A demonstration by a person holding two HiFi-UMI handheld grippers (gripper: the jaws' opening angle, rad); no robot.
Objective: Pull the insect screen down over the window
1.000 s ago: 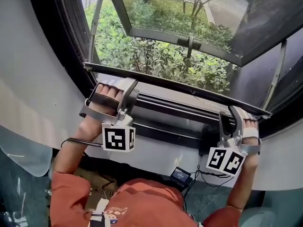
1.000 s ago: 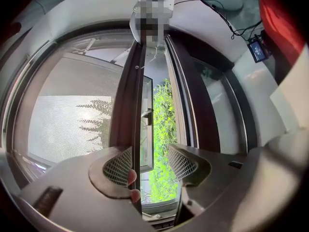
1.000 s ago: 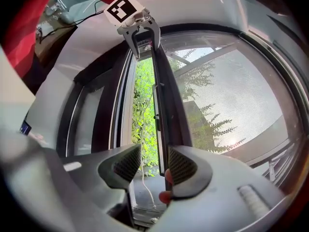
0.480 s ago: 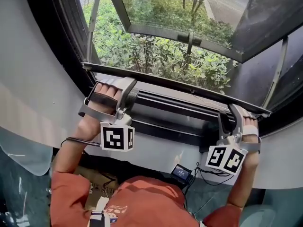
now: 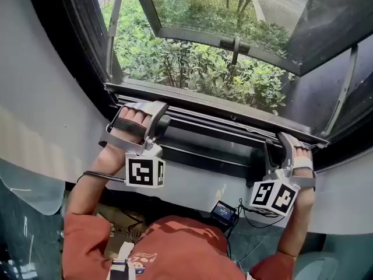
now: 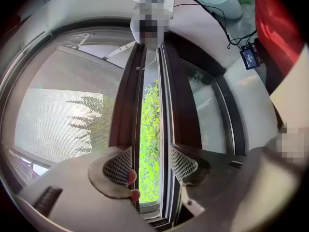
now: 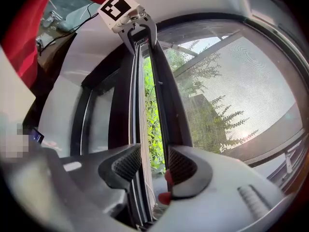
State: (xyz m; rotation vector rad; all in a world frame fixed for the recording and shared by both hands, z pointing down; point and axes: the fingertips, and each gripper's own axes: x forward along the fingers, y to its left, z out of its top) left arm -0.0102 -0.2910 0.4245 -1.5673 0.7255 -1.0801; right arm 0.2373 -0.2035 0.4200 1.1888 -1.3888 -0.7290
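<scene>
The insect screen's dark bottom bar (image 5: 210,111) runs across the window just above the sill track (image 5: 204,150). Its mesh (image 6: 58,110) (image 7: 241,95) stretches away behind it. A thin strip of green bushes shows between bar and track in both gripper views. My left gripper (image 5: 160,118) (image 6: 150,166) is at the bar's left end. It is open, with one jaw lying over the bar and the other over the track. My right gripper (image 5: 278,142) (image 7: 154,164) stands the same way at the right end, open, with a thin pale rail in its gap.
Outside, the glass sash (image 5: 233,39) is swung outward, with its handle in the middle, over the bushes (image 5: 192,69). A white curved wall (image 5: 52,98) frames the opening. A small black device (image 5: 222,213) with cables hangs below the sill.
Both grippers and the screen bar have sunk a little toward the sill track, and the strip of open window below the bar has narrowed.
</scene>
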